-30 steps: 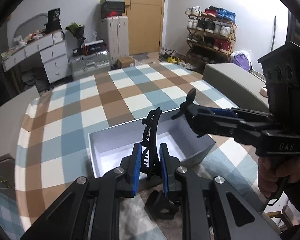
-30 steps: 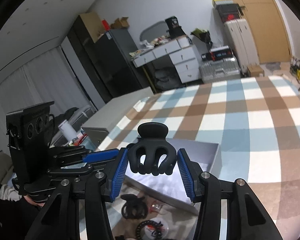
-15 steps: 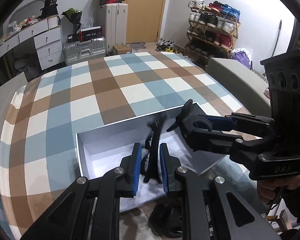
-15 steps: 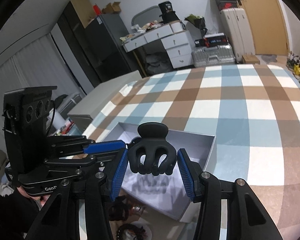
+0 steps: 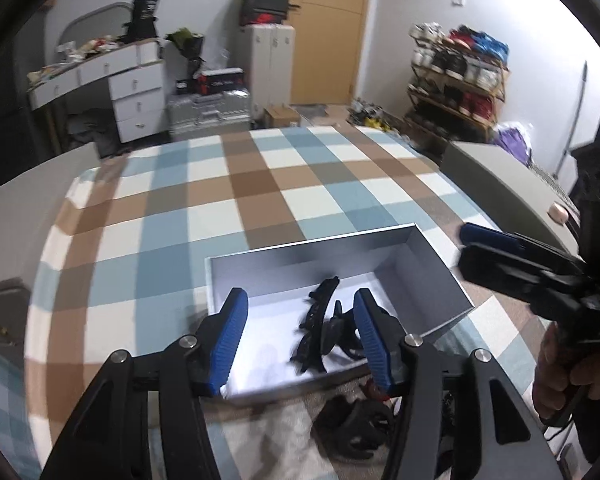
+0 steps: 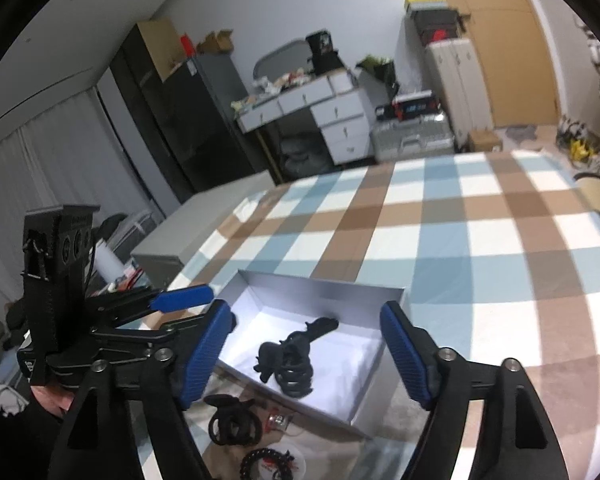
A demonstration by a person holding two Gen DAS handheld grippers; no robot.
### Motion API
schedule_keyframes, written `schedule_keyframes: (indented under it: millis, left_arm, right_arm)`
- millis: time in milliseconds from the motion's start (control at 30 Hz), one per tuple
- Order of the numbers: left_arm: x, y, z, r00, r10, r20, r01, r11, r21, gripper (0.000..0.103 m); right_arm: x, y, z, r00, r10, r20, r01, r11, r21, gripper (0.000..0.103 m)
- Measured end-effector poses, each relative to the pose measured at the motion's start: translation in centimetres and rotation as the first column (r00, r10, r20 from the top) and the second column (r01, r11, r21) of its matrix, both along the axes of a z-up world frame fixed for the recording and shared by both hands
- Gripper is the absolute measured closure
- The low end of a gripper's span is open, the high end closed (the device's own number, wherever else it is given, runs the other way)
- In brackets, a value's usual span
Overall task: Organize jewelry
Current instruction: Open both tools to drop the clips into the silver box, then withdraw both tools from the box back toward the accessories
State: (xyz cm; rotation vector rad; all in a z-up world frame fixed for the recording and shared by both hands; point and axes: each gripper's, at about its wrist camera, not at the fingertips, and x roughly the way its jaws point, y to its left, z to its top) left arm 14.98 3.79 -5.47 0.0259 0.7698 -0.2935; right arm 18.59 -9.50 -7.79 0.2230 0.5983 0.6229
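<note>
Both our left gripper (image 5: pixel 298 332) and right gripper (image 6: pixel 306 354) hang spread and empty just over the white box (image 6: pixel 396 294), hair clips (image 6: pixel 290 354) lying inside below us, and reaching for the loose pieces (image 6: pixel 234 424) beneath could nudge its near wall.

**Clips in the box, more items in front**

The box (image 6: pixel 324 284) sits on the checked tablecloth (image 6: pixel 480 216). Two hair clips (image 6: pixel 290 354) lie together inside it. In front of the box, outside its near wall, lie another clip (image 6: pixel 232 424) and a beaded bracelet (image 6: pixel 266 462).
</note>
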Motion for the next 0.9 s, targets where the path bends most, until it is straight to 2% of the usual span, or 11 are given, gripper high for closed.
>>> schedule_keyframes:
  millis: [33, 100, 200, 300, 400, 433, 533, 600, 767, 900]
  left_arm:
    - [-0.2, 0.1, 0.1, 1.0, 0.017, 0.008, -0.017, 1.0, 0.001, 0.044]
    - [-1.2, 0.5, 0.8, 0.997, 0.066, 0.038, -0.066, 0.998, -0.009, 0.036]
    - [-3.0, 0.8, 1.7, 0.987, 0.128, 0.095, -0.127, 0.992, -0.021, 0.028]
    - [-4.4, 0.5, 2.4, 0.971, 0.177, 0.159, -0.179, 0.984, -0.001, 0.025]
    - [-5.9, 0.2, 3.0, 0.949, 0.218, 0.228, -0.227, 0.974, 0.013, 0.013]
    - [-6.4, 0.2, 3.2, 0.939, 0.235, 0.25, -0.244, 0.97, 0.005, 0.013]
    - [-7.3, 0.3, 3.5, 0.922, 0.272, 0.277, -0.279, 0.96, -0.016, 0.011]
    - [-7.9, 0.5, 3.4, 0.912, 0.299, 0.282, -0.302, 0.953, -0.031, 0.001]
    - [-9.3, 0.6, 2.8, 0.911, 0.303, 0.278, -0.299, 0.952, -0.059, 0.001]
    - [-10.4, 0.7, 2.1, 0.903, 0.34, 0.264, -0.335, 0.94, -0.065, 0.001]
  right_arm:
    - [-0.8, -0.3, 0.3, 1.0, -0.015, 0.021, 0.015, 1.0, 0.004, 0.018]
    - [-1.9, -0.6, 0.9, 0.998, -0.038, 0.055, 0.038, 0.999, 0.0, 0.013]
    - [-3.9, -1.0, 1.7, 0.991, -0.07, 0.116, 0.072, 0.997, -0.012, 0.007]
    - [-5.8, -1.3, 2.5, 0.979, -0.098, 0.179, 0.104, 0.994, -0.021, 0.0]
    - [-7.5, -1.5, 3.1, 0.967, -0.114, 0.228, 0.124, 0.992, -0.031, 0.0]
    - [-8.1, -1.6, 3.3, 0.963, -0.12, 0.24, 0.132, 0.991, -0.035, 0.0]
    - [-9.4, -1.7, 3.5, 0.957, -0.125, 0.26, 0.142, 0.989, -0.049, 0.0]
    - [-10.3, -1.6, 3.6, 0.953, -0.122, 0.276, 0.146, 0.987, -0.069, 0.0]
    - [-12.3, -1.9, 3.3, 0.947, -0.116, 0.301, 0.158, 0.98, -0.122, 0.0]
    - [-13.4, -2.6, 2.6, 0.95, -0.119, 0.289, 0.168, 0.975, -0.148, 0.0]
